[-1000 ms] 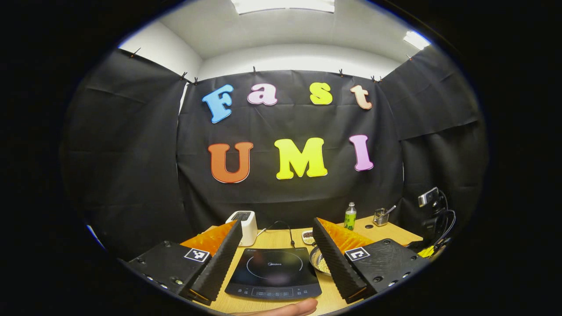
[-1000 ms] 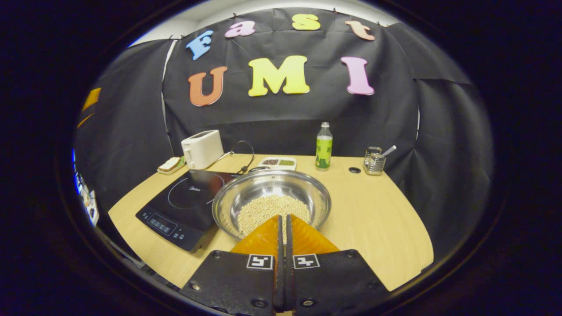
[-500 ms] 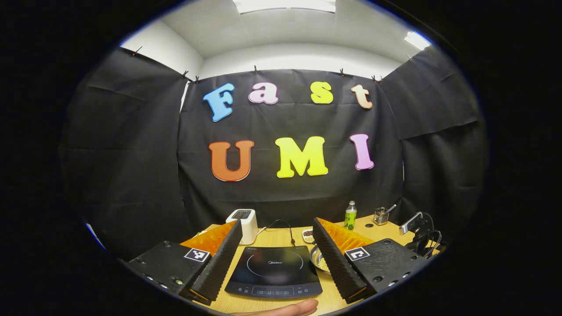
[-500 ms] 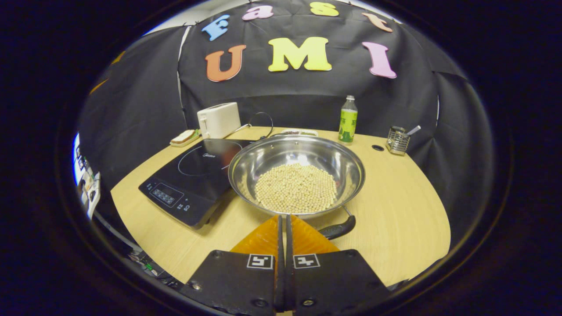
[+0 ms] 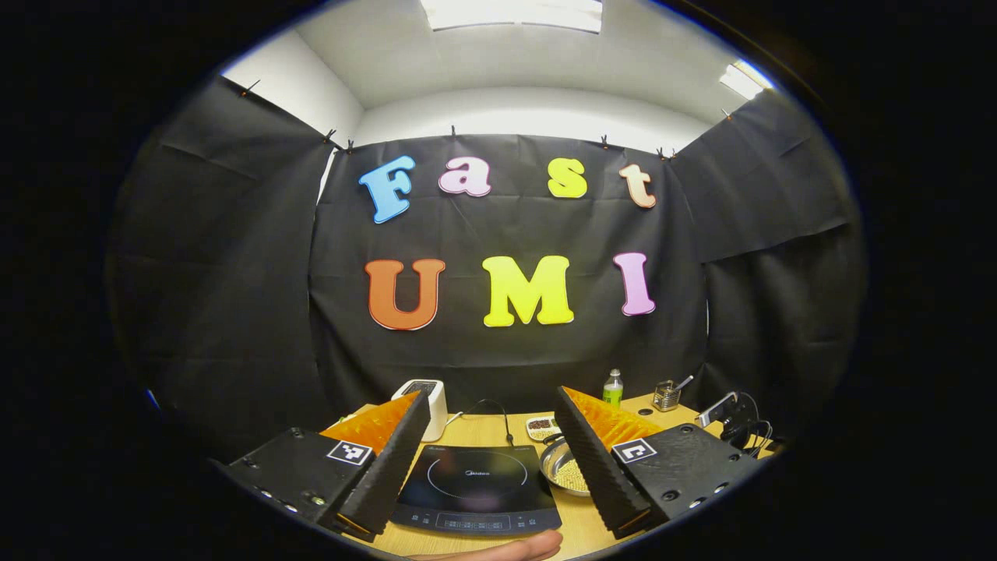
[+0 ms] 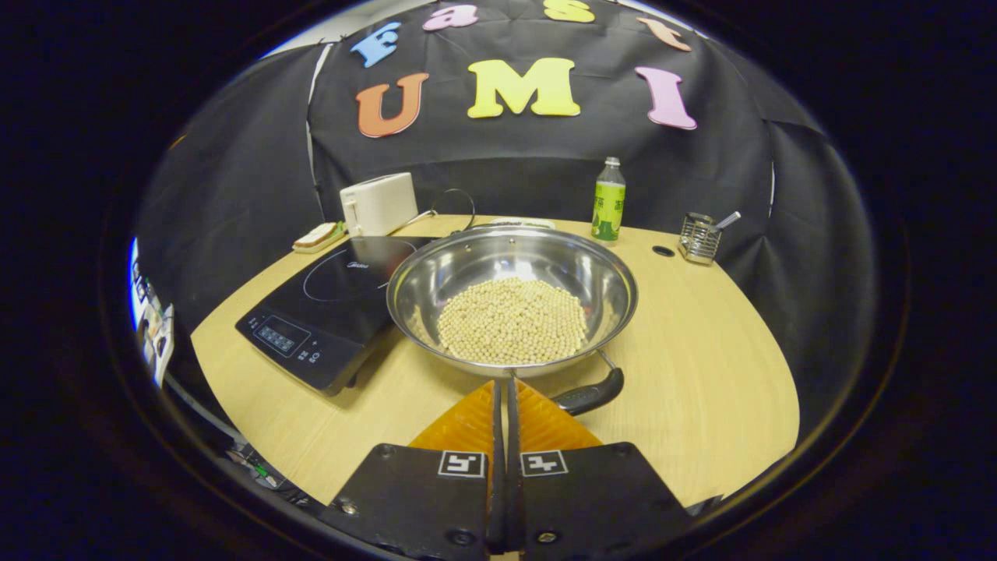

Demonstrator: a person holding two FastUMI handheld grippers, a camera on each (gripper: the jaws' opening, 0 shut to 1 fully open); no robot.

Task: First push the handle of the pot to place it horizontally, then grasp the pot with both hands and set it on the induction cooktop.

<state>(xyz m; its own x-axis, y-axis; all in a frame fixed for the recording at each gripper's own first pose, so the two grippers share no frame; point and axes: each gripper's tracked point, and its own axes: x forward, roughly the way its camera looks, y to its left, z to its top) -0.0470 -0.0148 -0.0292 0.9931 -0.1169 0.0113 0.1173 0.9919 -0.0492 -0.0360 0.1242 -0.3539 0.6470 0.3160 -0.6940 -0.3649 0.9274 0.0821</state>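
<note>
While shut, the right claw [image 6: 502,383] nears the pot's handle [image 6: 590,393].

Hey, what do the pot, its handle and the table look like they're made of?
Pot: polished metal, likely stainless steel; mirror-like reflections. Handle: dark, smooth, probably plastic; slight sheen. Table: light wood or wood-look laminate; faint grain, matte.

Bright ceiling panels [image 5: 510,12] light the booth evenly from above, and both views are sharp at the centre. Fisheye distortion bows the counter [image 6: 685,374] edge. Glare shines inside the steel pot [image 6: 467,269], with soft shadows beneath it.
</note>
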